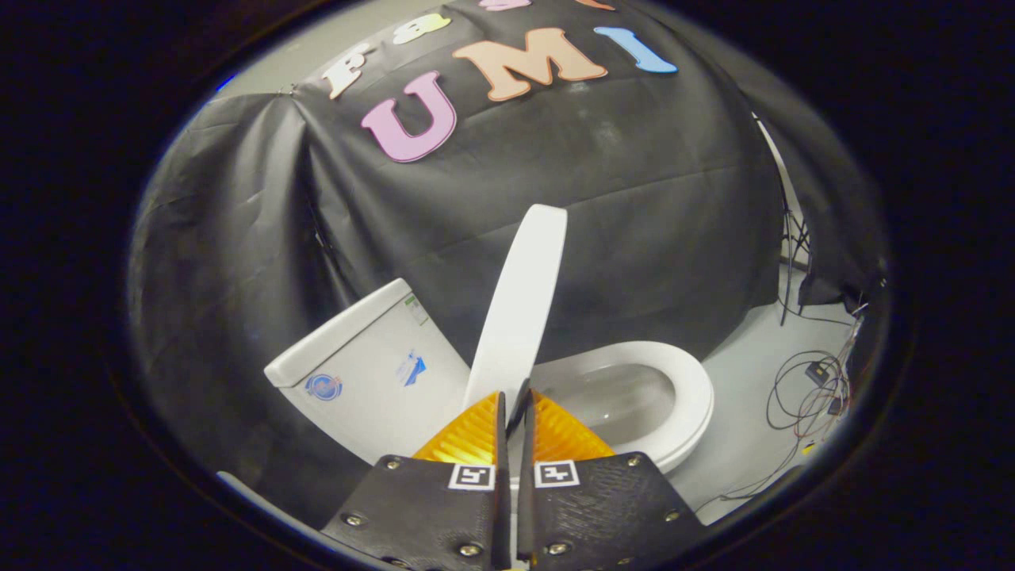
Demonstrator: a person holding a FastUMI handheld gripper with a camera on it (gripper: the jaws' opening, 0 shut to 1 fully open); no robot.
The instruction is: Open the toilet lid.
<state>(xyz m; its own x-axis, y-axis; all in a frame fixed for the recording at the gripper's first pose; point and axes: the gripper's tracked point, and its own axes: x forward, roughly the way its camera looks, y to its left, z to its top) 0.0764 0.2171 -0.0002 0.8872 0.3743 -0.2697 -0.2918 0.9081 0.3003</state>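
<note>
The white toilet lid [519, 305] stands raised, seen edge-on, between the tank [373, 373] and the seat ring [690, 396] around the open bowl. It is apart from the tank, with black cloth showing in the gap. My gripper [515, 392] is at the lid's near rim. Its two fingers are closed to a narrow slit, and the lid's edge runs down into that slit, pinched between them. The fingers hide the lid's lowest part.
The tank has a flat white cover [337, 333] and stickers on its side. Black cloth [634, 206] hangs close behind the toilet. Loose cables [809, 388] and a stand's legs lie on the pale floor [745, 444] beyond the bowl.
</note>
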